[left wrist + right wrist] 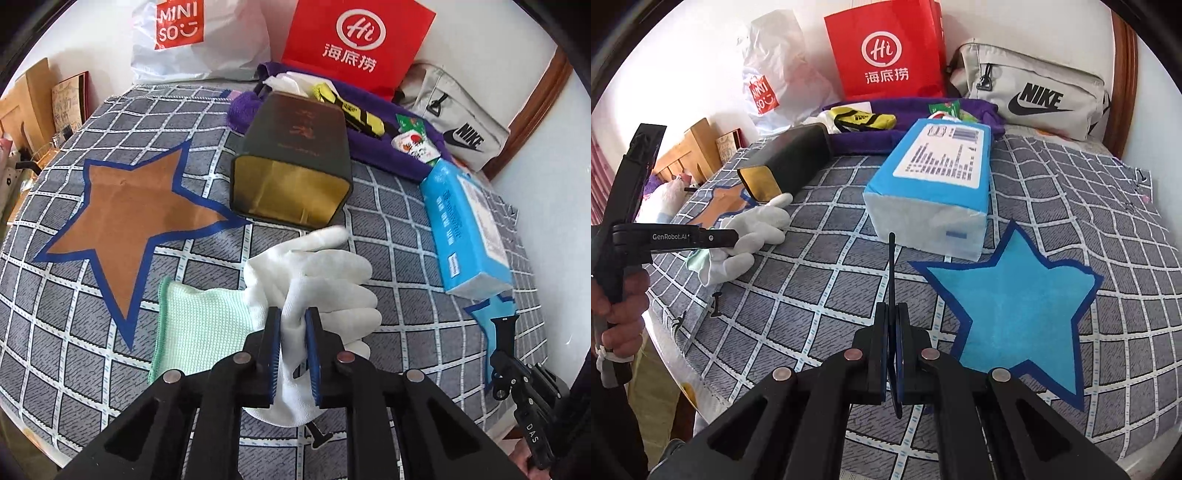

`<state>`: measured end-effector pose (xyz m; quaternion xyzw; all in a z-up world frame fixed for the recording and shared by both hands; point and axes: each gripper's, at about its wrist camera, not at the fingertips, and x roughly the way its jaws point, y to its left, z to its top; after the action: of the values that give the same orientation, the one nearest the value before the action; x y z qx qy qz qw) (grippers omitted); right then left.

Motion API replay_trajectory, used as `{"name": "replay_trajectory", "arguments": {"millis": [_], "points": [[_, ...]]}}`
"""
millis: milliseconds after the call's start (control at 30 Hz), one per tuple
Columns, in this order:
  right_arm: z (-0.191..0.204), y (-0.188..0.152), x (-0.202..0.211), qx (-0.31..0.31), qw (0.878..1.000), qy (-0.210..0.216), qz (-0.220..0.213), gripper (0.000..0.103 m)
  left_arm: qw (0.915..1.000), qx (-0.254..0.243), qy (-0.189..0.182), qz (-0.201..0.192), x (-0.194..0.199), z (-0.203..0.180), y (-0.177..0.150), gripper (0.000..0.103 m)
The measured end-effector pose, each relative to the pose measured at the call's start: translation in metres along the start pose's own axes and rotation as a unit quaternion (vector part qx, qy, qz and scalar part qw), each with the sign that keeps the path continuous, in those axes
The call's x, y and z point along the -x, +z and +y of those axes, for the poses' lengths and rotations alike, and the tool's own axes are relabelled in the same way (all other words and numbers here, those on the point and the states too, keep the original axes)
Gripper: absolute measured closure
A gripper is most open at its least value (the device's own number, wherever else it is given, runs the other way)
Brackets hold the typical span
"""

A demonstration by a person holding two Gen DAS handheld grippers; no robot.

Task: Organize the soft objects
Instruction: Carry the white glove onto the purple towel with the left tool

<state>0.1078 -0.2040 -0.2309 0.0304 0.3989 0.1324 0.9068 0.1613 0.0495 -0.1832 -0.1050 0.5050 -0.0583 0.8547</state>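
Beyond left tool [293,321] pinching white glove [325,273], dark box [295,162], blue pack [469,225]

It was a bedroom in a home. A bed [1052,206] with a grey checked sheet and star patches filled both views, set against a white wall. A wooden headboard [1124,74] edged it. Shopping bags [354,40], a Nike pouch [1034,99] and a tissue pack [934,184] lay about.

White walls [535,92] and a wooden headboard [1123,74] border the daylit grey checked bedspread [812,295].
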Motion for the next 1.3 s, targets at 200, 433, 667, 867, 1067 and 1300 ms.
{"name": "replay_trajectory", "arguments": {"millis": [200, 433, 667, 867, 1067, 1300], "points": [[0.0, 0.012, 0.017, 0.002, 1.0, -0.007, -0.015, 0.1, 0.9998, 0.0, -0.014, -0.016, 0.024, -0.002, 0.004, 0.09], [0.002, 0.03, 0.035, 0.005, 0.999, -0.004, -0.035, 0.1, 0.9989, -0.01, -0.012, -0.045, 0.05, -0.005, 0.016, 0.09], [0.002, 0.046, 0.044, 0.006, 0.999, -0.003, -0.049, 0.1, 0.997, -0.007, -0.038, -0.067, 0.067, -0.008, 0.031, 0.092], [0.003, 0.056, 0.044, 0.009, 0.999, -0.001, -0.051, 0.1, 0.9955, -0.006, -0.04, -0.085, 0.075, -0.007, 0.041, 0.092], [0.001, 0.071, 0.042, 0.011, 0.999, -0.003, -0.053, 0.1, 0.9941, -0.006, -0.04, -0.101, 0.08, -0.006, 0.058, 0.092], [-0.005, 0.097, 0.04, 0.006, 0.998, 0.003, -0.062, 0.1, 0.9928, -0.01, -0.04, -0.113, 0.083, -0.007, 0.084, 0.092]]}}
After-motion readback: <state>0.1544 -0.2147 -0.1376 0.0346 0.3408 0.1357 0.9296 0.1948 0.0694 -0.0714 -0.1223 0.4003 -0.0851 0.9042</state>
